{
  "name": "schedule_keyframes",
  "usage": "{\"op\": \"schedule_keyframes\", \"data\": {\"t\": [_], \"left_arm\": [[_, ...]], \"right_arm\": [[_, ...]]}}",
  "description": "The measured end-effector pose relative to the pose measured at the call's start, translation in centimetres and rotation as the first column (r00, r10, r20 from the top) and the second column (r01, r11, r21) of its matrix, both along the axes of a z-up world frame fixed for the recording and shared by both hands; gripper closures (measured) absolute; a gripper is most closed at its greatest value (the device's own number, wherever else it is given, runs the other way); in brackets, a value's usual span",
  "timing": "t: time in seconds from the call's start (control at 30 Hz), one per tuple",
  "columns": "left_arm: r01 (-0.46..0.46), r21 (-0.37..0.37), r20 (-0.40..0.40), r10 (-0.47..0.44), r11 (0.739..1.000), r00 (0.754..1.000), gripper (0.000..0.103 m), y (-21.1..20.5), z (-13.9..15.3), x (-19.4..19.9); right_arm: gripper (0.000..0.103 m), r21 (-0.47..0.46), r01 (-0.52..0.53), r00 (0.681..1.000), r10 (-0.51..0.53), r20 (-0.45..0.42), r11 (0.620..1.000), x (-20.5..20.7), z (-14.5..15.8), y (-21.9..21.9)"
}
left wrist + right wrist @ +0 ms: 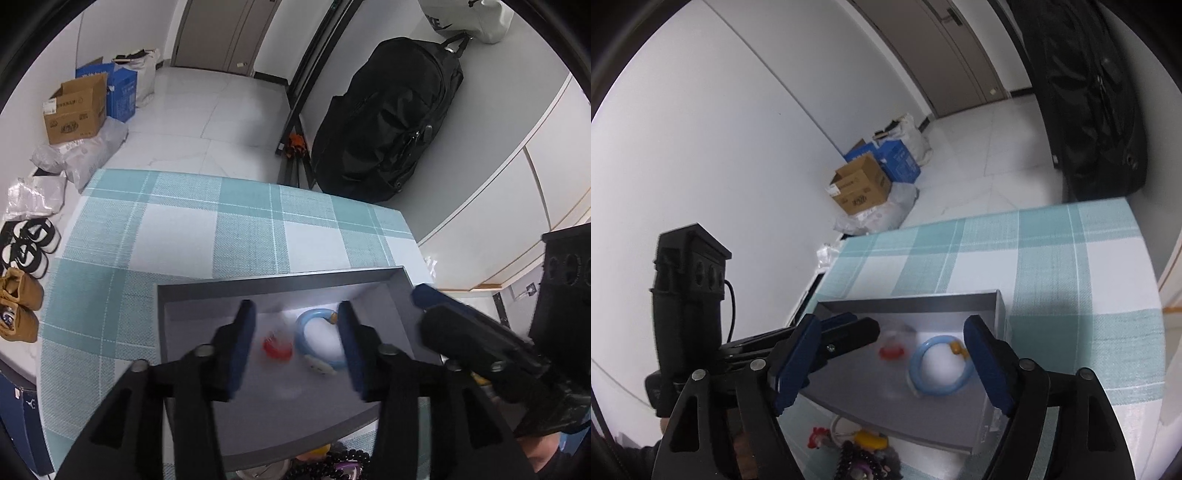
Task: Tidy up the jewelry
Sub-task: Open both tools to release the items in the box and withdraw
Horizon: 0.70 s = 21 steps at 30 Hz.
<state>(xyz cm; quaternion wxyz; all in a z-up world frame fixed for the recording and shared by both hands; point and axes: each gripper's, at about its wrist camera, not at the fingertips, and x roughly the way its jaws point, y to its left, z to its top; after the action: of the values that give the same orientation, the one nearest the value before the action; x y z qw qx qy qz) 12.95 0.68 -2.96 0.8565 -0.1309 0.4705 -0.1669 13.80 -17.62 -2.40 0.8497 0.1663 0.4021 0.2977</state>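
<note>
Your blue ring (320, 338) is a smooth, pale, glossy hoop with a small yellow-brown bead on its far side, lying flat on the floor of the grey tray (280, 282), towards the right. Just left of it sits a little red piece (277, 347), too smeared to tell what it is. The tray sits on the green checked cloth (207, 229). Your left gripper (297, 349) hangs over the tray with its jaws spread and nothing pinched; the right gripper (892, 369) is spread wide too, also empty. A heap of beads (864, 456) lies near the tray's front edge, cut off and half hidden behind the fingers.
</note>
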Motion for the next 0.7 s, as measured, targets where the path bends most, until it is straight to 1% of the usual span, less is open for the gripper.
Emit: {"op": "schedule_keyframes", "data": {"t": [0.1,0.17,0.27,0.37,0.5,0.7], "left_arm": [[-0.007,0.005,0.011,0.007,1.0,1.0,0.058,0.2,0.2,-0.5],[-0.007,0.015,0.011,0.007,1.0,1.0,0.058,0.3,0.4,-0.9],[-0.018,0.04,0.037,0.017,0.999,0.999,0.058,0.3,0.9,-1.7],[-0.029,0.047,0.062,0.026,0.998,0.998,0.058,0.5,1.6,-2.6],[-0.042,0.083,0.094,0.034,0.996,0.995,0.058,0.6,2.2,-3.7],[-0.085,0.118,0.109,0.072,0.989,0.991,0.056,1.8,2.4,-5.3]], "right_arm": [[0.018,0.008,0.021,0.999,-0.022,0.028,1.0,-0.6,0.6,-0.9],[0.015,0.007,0.035,0.999,-0.035,0.026,0.999,-1.0,0.8,-1.4],[0.01,0.0,0.054,0.998,-0.054,0.028,0.999,-1.8,1.1,-1.9],[0.007,-0.003,0.068,0.996,-0.068,0.059,0.998,-2.7,1.9,-2.4],[0.004,0.009,0.094,0.992,-0.094,0.081,0.996,-3.8,2.7,-3.0],[0.001,-0.043,0.076,0.99,-0.07,0.121,0.996,-5.3,3.5,-2.0]]}}
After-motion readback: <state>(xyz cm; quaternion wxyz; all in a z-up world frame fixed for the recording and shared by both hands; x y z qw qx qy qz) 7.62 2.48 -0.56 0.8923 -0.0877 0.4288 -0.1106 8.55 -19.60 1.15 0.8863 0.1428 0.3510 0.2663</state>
